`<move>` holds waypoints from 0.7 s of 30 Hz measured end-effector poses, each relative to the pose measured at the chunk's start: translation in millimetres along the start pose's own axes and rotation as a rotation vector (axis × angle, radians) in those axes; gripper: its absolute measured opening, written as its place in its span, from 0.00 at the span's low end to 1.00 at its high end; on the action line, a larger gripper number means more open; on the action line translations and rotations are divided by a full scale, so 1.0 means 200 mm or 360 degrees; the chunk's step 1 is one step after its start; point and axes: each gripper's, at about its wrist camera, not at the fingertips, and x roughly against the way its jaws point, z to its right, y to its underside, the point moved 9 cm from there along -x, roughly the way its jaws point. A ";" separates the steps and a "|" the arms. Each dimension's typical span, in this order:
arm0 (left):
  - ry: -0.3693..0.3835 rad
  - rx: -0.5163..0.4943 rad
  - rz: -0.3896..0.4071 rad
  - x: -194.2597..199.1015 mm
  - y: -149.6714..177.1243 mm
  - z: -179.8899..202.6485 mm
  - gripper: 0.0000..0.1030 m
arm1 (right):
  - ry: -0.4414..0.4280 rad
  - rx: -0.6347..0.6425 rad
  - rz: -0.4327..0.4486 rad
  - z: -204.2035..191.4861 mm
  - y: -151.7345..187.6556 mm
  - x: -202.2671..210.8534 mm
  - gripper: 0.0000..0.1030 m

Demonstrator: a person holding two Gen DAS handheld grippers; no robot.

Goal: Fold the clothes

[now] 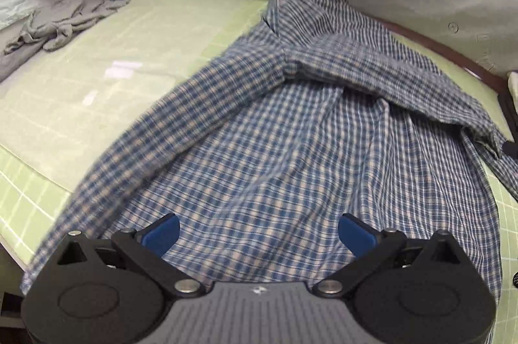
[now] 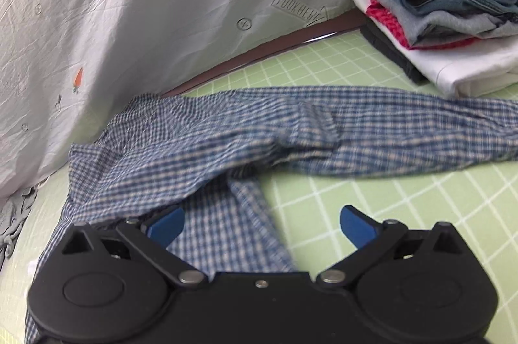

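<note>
Two close downward wrist views, shared checked shirt [image 1: 275, 133]

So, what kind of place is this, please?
Probably a home clothes-folding table: a green grid mat covers it, a checked shirt lies spread on it, and a pile of folded clothes stands beside a printed sheet hung behind.

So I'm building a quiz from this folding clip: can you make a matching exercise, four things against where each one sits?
Things:
1. blue checked shirt
2. stack of folded clothes
3. crumpled grey garment
4. white printed sheet

Places:
A. far left on the mat, left wrist view
B. hanging behind the table
C. spread across the green grid mat
D. far right corner, right wrist view

Pairs: 1-C, 2-D, 3-A, 4-B
</note>
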 end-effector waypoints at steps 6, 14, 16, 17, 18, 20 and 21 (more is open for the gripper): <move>0.0027 -0.0065 0.0104 0.04 -0.08 -0.27 1.00 | 0.0053 0.0011 0.0033 -0.22 0.13 0.07 1.00; 0.0097 -0.0154 0.0129 0.01 -0.19 -0.72 1.00 | 0.0139 0.0043 0.0076 -0.71 0.31 0.09 1.00; 0.0136 -0.0178 0.0120 -0.02 -0.21 -0.82 1.00 | 0.0127 0.0008 0.0055 -0.84 0.37 0.05 1.00; 0.0161 -0.0203 0.0114 -0.03 -0.23 -0.86 1.00 | 0.0119 -0.0009 0.0045 -0.91 0.41 0.04 1.00; 0.0175 -0.0228 0.0112 -0.05 -0.24 -0.90 1.00 | 0.0084 -0.0024 0.0029 -0.97 0.43 0.02 1.00; 0.0195 -0.0271 0.0118 -0.06 -0.27 -0.97 1.00 | 0.0057 -0.0024 0.0019 -1.10 0.47 -0.01 1.00; 0.0207 -0.0282 0.0117 -0.07 -0.27 -1.00 1.00 | 0.0039 -0.0007 0.0004 -1.17 0.50 -0.03 1.00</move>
